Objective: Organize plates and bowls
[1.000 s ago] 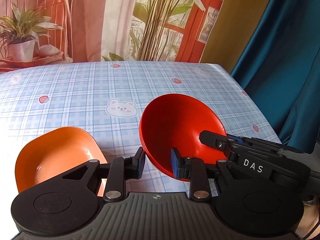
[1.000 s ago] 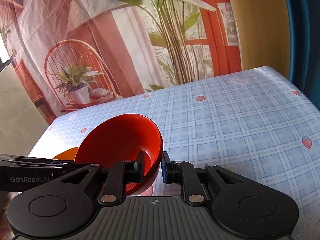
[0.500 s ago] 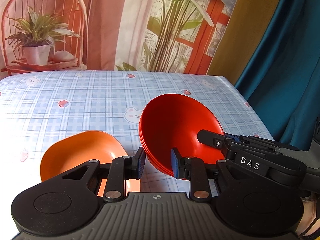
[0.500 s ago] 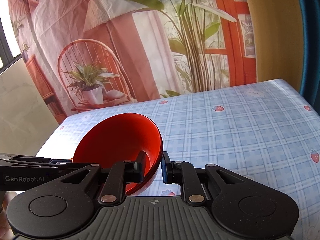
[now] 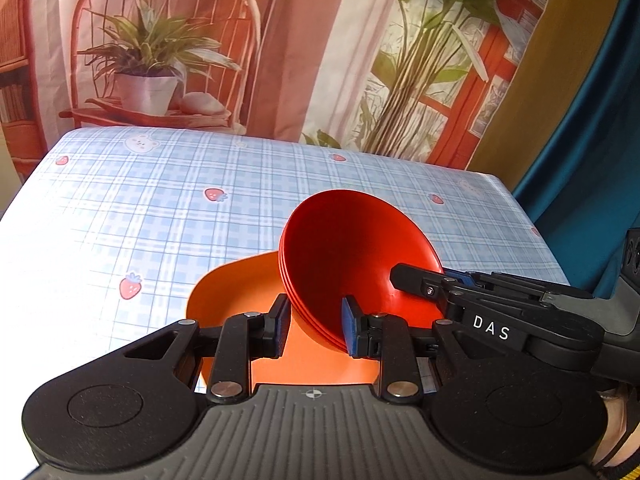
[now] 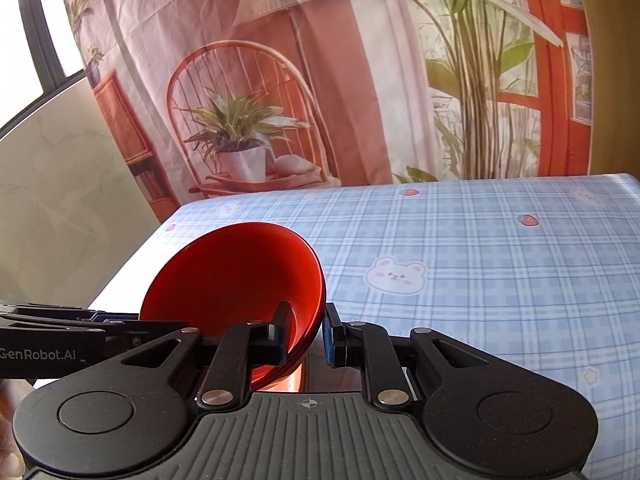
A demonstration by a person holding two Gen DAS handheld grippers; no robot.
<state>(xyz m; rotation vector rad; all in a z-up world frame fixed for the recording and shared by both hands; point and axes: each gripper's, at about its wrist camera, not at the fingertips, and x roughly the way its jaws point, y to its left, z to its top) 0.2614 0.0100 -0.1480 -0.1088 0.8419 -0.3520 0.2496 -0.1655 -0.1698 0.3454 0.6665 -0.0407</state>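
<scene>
The table [image 5: 168, 208], covered in a blue plaid cloth with strawberry and bear prints, is bare from 9 o'clock through 12 o'clock of the bowls in the left wrist view. Its far edge meets a printed backdrop [image 5: 280, 48]; its right edge runs beside a teal curtain [image 5: 592, 152] at 2 o'clock. In the right wrist view, bare cloth extends from 12 o'clock to 3 o'clock of the bowls.

The red bowl stack [image 5: 352, 256] is tilted, with its opening turned toward the left wrist camera. At least three nested rims are visible along its left edge. An orange bowl [image 5: 236, 292] sits on the cloth directly below and at 8 o'clock of the stack; whether the two touch cannot be told.

Left gripper [image 5: 314, 326]: jaws narrow, closed across the near rim of the red bowl stack, one pad inside, one outside.

Right gripper [image 6: 306, 338]: jaws narrow, clamped on the stack's opposite rim, one pad inside the bowl and one on its outer wall. It enters the left wrist view from 3 o'clock.
</scene>
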